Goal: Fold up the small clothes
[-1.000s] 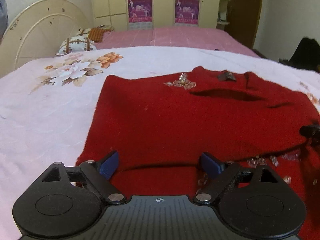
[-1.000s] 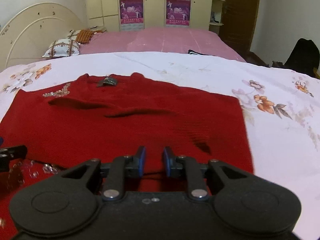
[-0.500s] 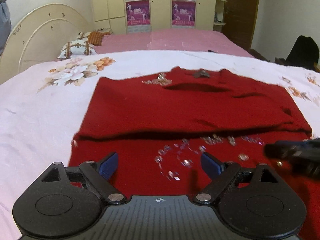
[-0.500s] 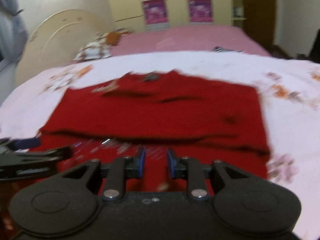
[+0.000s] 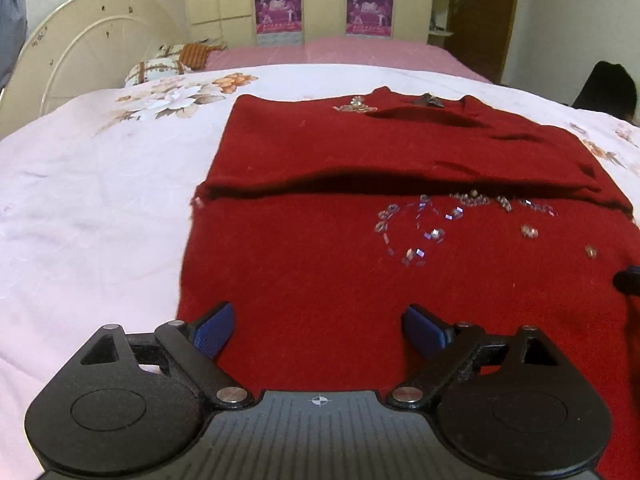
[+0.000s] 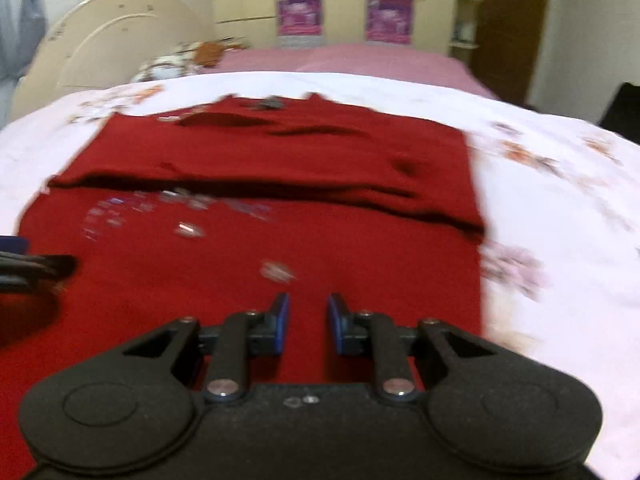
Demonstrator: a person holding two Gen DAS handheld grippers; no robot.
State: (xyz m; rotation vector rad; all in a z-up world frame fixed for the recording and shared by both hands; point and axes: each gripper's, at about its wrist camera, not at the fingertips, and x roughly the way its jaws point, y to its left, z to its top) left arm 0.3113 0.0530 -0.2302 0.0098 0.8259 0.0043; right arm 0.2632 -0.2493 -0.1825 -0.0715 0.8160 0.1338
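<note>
A small red knit sweater (image 5: 360, 264) with sewn-on beads lies flat on the bed. Its far part is folded over, and the folded edge (image 5: 400, 184) runs across the middle; it also shows in the right wrist view (image 6: 280, 256), blurred. My left gripper (image 5: 318, 326) is open wide and empty above the sweater's near left part. My right gripper (image 6: 307, 320) is open by a narrow gap, empty, above the near right part. Each gripper shows at the edge of the other's view.
The white floral bedsheet (image 5: 88, 200) surrounds the sweater. A cream headboard (image 5: 92, 40) and pillows (image 5: 160, 68) stand at the far left. A pink bed cover (image 5: 340, 52) and wardrobe lie behind. A dark object (image 5: 608, 88) sits at the far right.
Both grippers have drawn back toward the near end of the sweater, so the folded edge and beaded front now show. The right gripper's jaws have opened slightly.
</note>
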